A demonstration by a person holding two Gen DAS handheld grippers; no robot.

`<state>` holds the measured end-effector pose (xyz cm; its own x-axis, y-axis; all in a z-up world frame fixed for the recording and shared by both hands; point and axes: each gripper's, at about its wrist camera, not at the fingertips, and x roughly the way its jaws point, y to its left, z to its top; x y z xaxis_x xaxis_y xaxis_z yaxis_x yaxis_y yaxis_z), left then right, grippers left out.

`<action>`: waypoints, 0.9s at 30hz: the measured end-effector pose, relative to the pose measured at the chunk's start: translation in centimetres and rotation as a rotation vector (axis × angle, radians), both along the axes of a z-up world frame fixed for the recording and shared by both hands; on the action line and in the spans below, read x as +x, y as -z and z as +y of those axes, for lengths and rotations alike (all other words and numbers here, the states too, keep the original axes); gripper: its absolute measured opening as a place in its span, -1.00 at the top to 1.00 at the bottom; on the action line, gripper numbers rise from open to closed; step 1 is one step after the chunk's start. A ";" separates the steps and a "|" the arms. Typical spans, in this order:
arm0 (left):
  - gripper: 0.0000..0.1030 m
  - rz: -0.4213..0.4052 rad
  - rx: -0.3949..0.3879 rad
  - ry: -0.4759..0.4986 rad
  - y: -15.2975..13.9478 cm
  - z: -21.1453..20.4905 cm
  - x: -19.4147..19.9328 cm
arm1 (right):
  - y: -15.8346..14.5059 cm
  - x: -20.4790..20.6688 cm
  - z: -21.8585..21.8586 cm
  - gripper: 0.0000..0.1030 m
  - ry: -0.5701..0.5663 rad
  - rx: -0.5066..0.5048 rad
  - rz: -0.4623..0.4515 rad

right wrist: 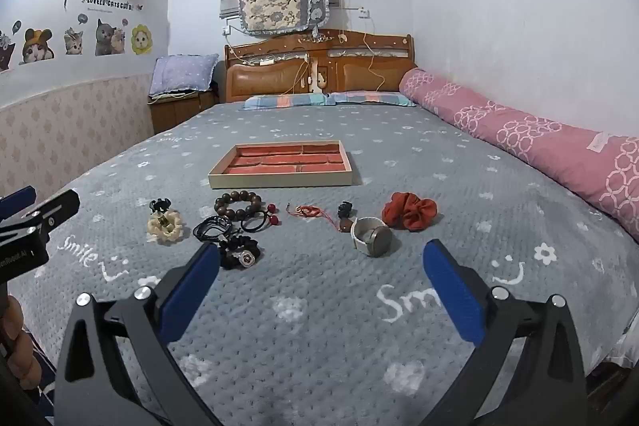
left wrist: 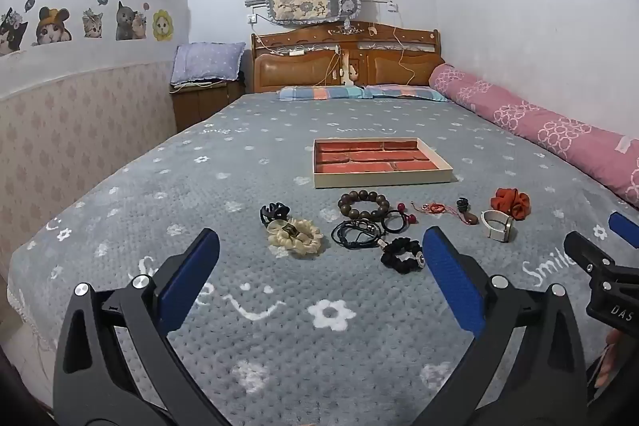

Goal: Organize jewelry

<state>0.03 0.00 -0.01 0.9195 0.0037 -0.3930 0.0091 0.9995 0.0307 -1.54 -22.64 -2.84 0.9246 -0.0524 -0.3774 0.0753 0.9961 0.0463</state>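
The jewelry lies in a loose row on the bed [left wrist: 120, 210], none of it in the shallow tray [right wrist: 279, 182] just behind the row, so I judge the sorting has not begun. The tray has cream walls and a red brick-patterned floor; I cannot tell whether it is divided into compartments.

From left to right lie a black claw clip [left wrist: 273, 212] touching a cream ruffled scrunchie [left wrist: 294, 237], a bracelet of round dark wooden beads [left wrist: 362, 205], a tangle of thin black cords [left wrist: 354, 233], a black hair tie with red balls [left wrist: 399, 218], a knobbly black scrunchie [left wrist: 401, 255], a thin red string [right wrist: 307, 211], a white-strapped watch [right wrist: 371, 236] and a soft rust-red scrunchie [right wrist: 409, 213].

The left gripper [left wrist: 319, 276] and the right gripper [right wrist: 319, 280] hover near the row, fingers spread wide and empty, blue pads facing inward. The next move likely calls for lowering over one piece; the thin cords would need a low, careful pinch against the plush dimpled blanket.
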 end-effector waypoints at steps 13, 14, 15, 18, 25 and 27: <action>-0.91 -0.009 0.006 0.001 0.0 -0.1 0.0 | -0.2 0.0 0.0 -0.93 0.004 -0.001 0.001; -0.91 -0.009 0.006 0.000 0.0 -0.1 0.0 | -0.1 0.0 0.0 -0.93 0.005 -0.002 0.002; -0.91 -0.008 0.006 -0.001 0.0 -0.1 0.0 | 0.0 0.0 0.0 -0.93 0.007 -0.003 0.003; -0.91 -0.009 0.007 -0.001 0.0 -0.1 0.0 | -0.1 0.2 -0.4 -0.93 0.008 -0.003 0.003; -0.91 -0.010 0.008 -0.002 0.3 0.4 0.0 | -0.1 0.2 -0.6 -0.93 0.012 -0.005 0.002; -0.91 -0.010 0.006 -0.001 0.4 0.5 0.0 | -0.2 0.2 -0.6 -0.93 0.012 -0.002 0.003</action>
<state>0.01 0.51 -0.39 0.9232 0.0073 -0.3842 0.0074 0.9993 0.0367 -1.33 -23.23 -2.64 0.9227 -0.0640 -0.3802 0.0871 0.9952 0.0437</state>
